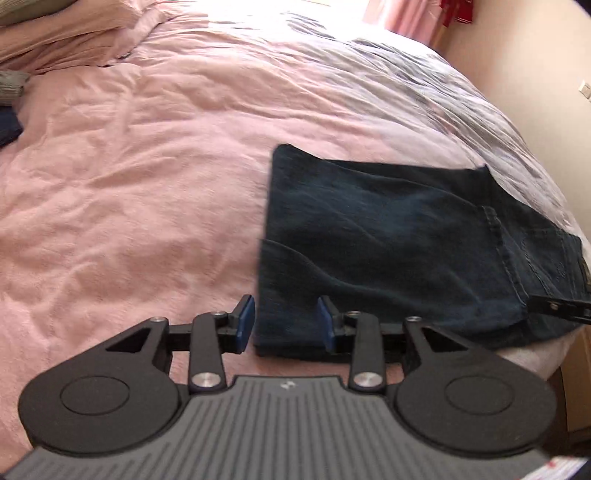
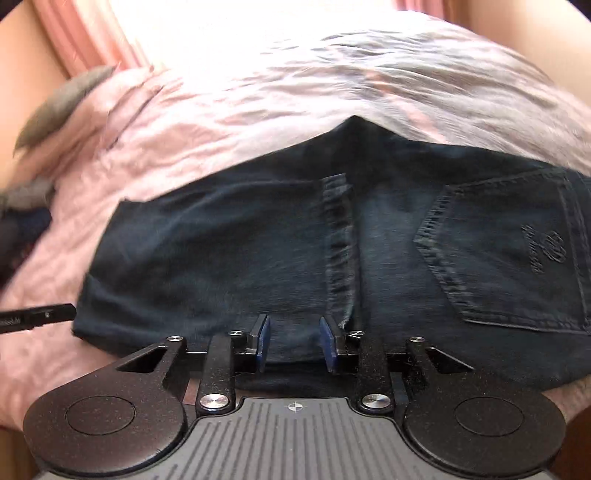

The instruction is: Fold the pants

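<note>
Dark blue jeans lie folded into a flat rectangle on the pink duvet, near the bed's front edge. My left gripper is open, its blue pads straddling the folded pile's near left corner. In the right wrist view the jeans fill the middle, with a back pocket on the right and a seam running down the centre. My right gripper is open over the jeans' near edge, just left of the seam. Nothing is clamped in either one.
Pillows and a dark garment sit at the bed's far left. A pink curtain and a cream wall border the bed on the right. A tip of the other gripper shows at the left edge.
</note>
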The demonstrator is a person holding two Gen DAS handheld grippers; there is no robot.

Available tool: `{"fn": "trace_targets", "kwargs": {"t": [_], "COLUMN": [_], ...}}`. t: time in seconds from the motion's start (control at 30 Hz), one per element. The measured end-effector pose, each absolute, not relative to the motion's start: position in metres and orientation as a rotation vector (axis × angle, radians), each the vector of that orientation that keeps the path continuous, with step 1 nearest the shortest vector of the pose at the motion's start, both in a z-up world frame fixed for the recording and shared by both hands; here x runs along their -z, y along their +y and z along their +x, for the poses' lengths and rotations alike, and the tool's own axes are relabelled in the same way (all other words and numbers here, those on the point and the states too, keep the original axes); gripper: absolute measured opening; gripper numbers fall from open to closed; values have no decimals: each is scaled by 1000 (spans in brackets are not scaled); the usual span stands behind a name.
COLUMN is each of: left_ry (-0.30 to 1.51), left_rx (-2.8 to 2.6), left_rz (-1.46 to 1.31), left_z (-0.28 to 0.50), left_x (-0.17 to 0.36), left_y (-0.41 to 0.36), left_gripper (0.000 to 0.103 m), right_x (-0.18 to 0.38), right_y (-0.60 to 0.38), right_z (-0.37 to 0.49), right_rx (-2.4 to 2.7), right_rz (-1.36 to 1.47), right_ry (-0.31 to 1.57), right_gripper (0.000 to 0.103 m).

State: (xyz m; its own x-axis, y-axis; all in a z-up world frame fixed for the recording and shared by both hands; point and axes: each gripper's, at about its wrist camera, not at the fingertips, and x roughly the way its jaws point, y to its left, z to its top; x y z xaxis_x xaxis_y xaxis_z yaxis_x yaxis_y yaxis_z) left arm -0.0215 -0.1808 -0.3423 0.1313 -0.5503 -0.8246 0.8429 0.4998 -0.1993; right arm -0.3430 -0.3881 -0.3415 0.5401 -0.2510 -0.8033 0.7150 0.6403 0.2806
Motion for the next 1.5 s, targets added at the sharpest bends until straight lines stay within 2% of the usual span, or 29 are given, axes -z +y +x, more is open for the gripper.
{"fn": "trace_targets", "kwargs": {"t": [0.43,0.57,0.7,0.93,1.17,1.3,1.43,1.47,1.5], "left_ry": [1217,1212,1177,1072,961,901,896,903,919], "left_rx": [1155,1183,1180,1147,1134,1189,1348,1403,1472], "left_rz": [127,182,184,275,301,301,279,280,282], "left_z": [34,32,24,-14,-112,-202,-296,-322,-347], "left_x": [393,384,358,298,212,167,146,146,149], "left_y": [-217,-222,-221,-240,-290,-332,-380,-396,-412], "left_gripper": [35,12,7,5,5,5,5,7,15], "right_x": [328,324,317,279,249,237,220,215,212], "right_y": [-446,-439,-441,-466,-517,-554,-588,-595,-601], "right_z": [-430,-430,-442,-486,-564,-606,-651,-662,-673], "right_rx": [922,989,1068,1168,1188,1134,1131,1134,1136], "right_rz": [776,766,842,864,829,801,772,773,775], "right_ry": [810,838,794,768,797,813,800,787,776], "right_gripper": [29,29,29,29,29,29,29,29,29]}}
